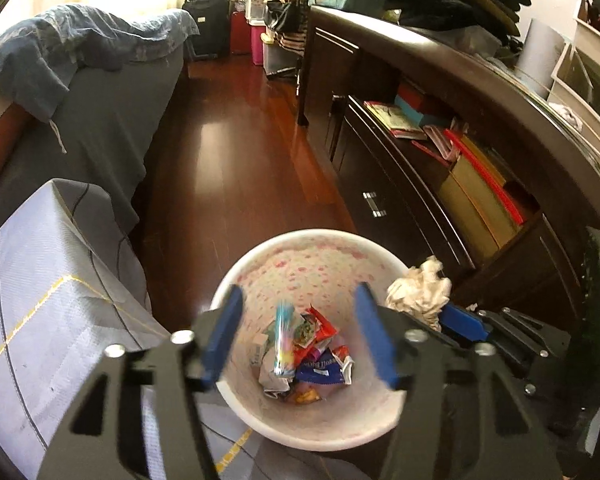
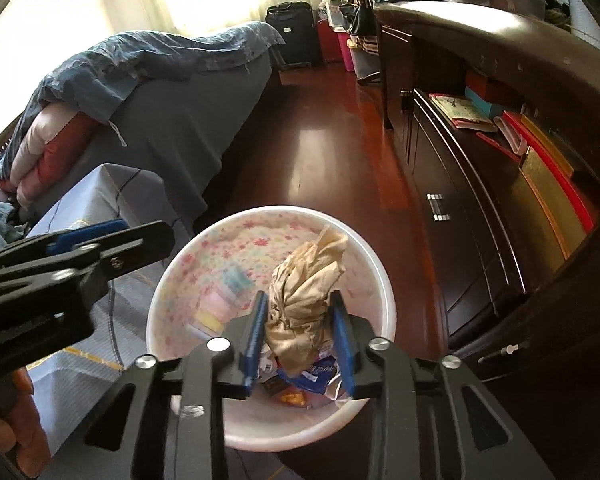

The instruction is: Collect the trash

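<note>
A white trash bin (image 1: 256, 264) with a pink flower lining stands on the floor and holds several coloured wrappers (image 1: 320, 356). My left gripper (image 1: 300, 340) is open above the bin, and a blurred striped wrapper (image 1: 283, 340) is in mid-air between its blue fingers. My right gripper (image 2: 300, 332) is shut on a crumpled beige paper wad (image 2: 304, 296) and holds it over the bin (image 2: 204, 240). The wad also shows in the left wrist view (image 1: 418, 292) at the bin's right rim. The left gripper shows in the right wrist view (image 2: 112, 236) at the bin's left.
A box wrapped in grey-blue cloth (image 1: 40, 300) stands left of the bin. A dark wood cabinet (image 1: 400, 200) with books on its shelf runs along the right. A grey-covered sofa (image 1: 100, 120) is at the left, and red wood floor (image 1: 228, 152) lies between them.
</note>
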A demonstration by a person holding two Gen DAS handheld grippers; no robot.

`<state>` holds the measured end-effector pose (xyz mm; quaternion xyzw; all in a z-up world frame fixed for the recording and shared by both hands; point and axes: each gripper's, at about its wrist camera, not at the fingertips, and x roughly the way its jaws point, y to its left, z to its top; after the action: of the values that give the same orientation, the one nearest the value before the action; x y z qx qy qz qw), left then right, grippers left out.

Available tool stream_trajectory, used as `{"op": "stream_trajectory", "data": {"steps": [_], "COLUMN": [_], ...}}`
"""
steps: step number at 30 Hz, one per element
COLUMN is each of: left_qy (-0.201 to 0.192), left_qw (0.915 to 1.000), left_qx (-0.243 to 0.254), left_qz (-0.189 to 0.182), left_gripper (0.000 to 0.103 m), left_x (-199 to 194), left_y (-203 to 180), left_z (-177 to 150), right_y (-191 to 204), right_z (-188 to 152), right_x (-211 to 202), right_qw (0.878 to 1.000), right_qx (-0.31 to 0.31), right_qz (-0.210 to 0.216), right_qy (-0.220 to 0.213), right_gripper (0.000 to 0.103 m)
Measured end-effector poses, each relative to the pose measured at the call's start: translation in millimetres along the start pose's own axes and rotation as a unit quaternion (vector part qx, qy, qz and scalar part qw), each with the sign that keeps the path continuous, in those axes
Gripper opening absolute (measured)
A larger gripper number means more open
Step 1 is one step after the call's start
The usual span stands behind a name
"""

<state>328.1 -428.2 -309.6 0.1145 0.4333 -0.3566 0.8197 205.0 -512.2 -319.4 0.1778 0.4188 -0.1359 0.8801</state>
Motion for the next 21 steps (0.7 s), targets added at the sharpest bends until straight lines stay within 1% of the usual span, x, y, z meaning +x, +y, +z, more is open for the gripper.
{"op": "stream_trajectory", "data": {"steps": [1, 2, 3, 5, 10, 12, 14, 16, 17, 19, 21], "left_qy": [-0.004, -0.008, -0.012, -0.016, -0.025, -0.037, -0.050, -0.066, -0.072, -0.087, -0.093], "left_qw": [1.0000, 1.0000, 0.9999, 0.9998, 0.9994, 0.9987, 0.9975, 0.9956, 0.9947, 0.9915, 0.9882], "left_qx": [-0.001, -0.002, -0.004, -0.008, -0.021, -0.036, -0.051, -0.066, -0.071, -0.088, -0.107], "left_qz": [0.002, 0.002, 0.001, -0.004, -0.007, -0.007, -0.003, 0.011, 0.019, 0.041, 0.058], "left_gripper": [0.075, 0.081, 0.083, 0.092, 0.095, 0.096, 0.097, 0.099, 0.099, 0.099, 0.099], "left_x": [-2.0, -4.6, -7.3, -12.6, -29.2, -45.5, -64.7, -87.9, -97.1, -127.2, -150.9], "left_y": [1.0, 2.6, 4.1, 7.1, 12.6, 19.2, 27.1, 36.0, 39.9, 52.8, 65.2], "left_z": [0.8, 1.7, 2.7, 3.9, 3.7, 0.7, -4.8, -12.4, -15.7, -27.5, -38.2], "right_y": [0.5, 0.5, 1.2, 3.5, 9.2, 12.4, 20.5, 33.3, 39.8, 60.1, 85.1], "right_z": [0.3, 0.9, 1.3, 1.5, 3.4, 4.2, 4.6, 4.0, 3.6, 1.1, -4.3], "right_x": [0.0, 0.2, -0.6, -4.1, -14.9, -22.0, -35.1, -52.5, -60.3, -80.7, -101.1], "right_qw": [1.000, 1.000, 1.000, 1.000, 1.000, 1.000, 0.999, 0.998, 0.998, 0.996, 0.994], "right_qx": [-0.001, -0.001, -0.002, -0.004, -0.006, -0.006, -0.011, -0.019, -0.024, -0.039, -0.058], "right_qz": [-0.002, -0.004, -0.006, -0.008, -0.011, -0.014, -0.026, -0.035, -0.035, -0.032, -0.022], "right_qy": [-0.001, -0.002, -0.003, -0.008, -0.010, -0.013, -0.022, -0.039, -0.048, -0.069, -0.089], "right_gripper": [0.041, 0.044, 0.048, 0.052, 0.058, 0.059, 0.063, 0.076, 0.078, 0.092, 0.099]}}
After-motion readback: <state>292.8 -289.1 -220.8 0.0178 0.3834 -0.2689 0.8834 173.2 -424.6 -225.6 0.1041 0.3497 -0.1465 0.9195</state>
